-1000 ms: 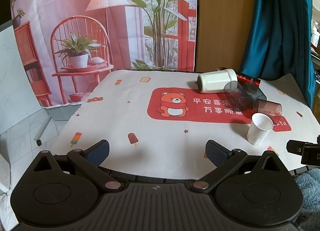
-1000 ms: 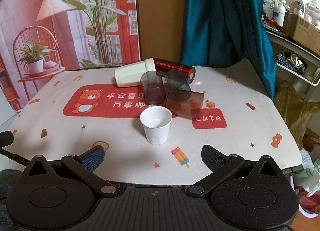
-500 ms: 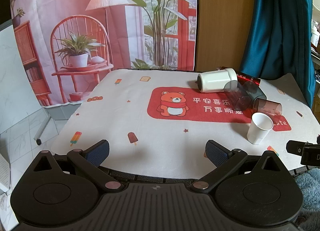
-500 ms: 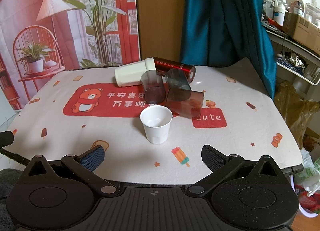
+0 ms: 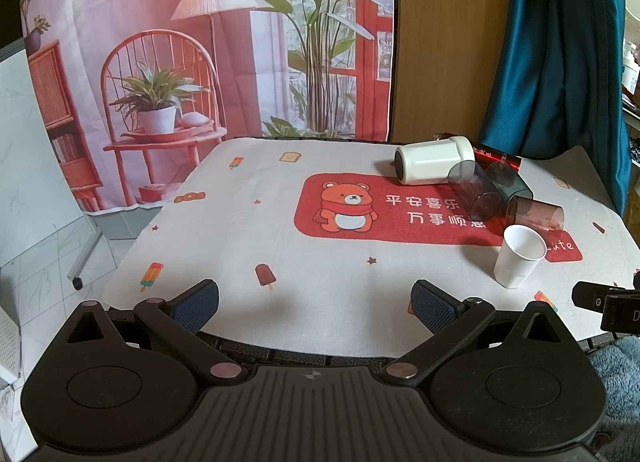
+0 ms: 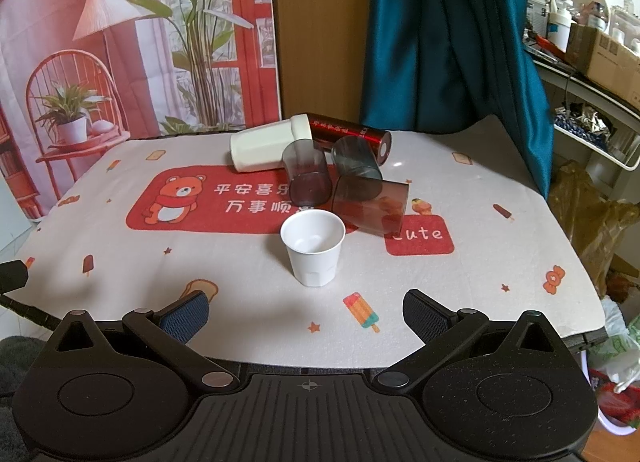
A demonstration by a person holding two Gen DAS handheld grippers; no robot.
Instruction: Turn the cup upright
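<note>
A white paper cup [image 6: 313, 248] stands upright on the table mat, mouth up; it also shows in the left wrist view [image 5: 518, 256]. Behind it lie three smoky transparent cups on their sides [image 6: 307, 178] [image 6: 356, 160] [image 6: 370, 204], a cream cup on its side [image 6: 266, 148] and a dark red cylinder [image 6: 350, 136]. My right gripper [image 6: 306, 316] is open and empty, at the near table edge in front of the white cup. My left gripper [image 5: 314, 302] is open and empty, at the near edge to the left of the cups.
The table mat [image 6: 120, 262] has a red bear panel [image 5: 348, 208]. A printed backdrop [image 5: 200, 42] and a teal curtain [image 6: 448, 34] stand behind the table. Shelves with clutter [image 6: 592, 62] and bags [image 6: 588, 218] are to the right of the table.
</note>
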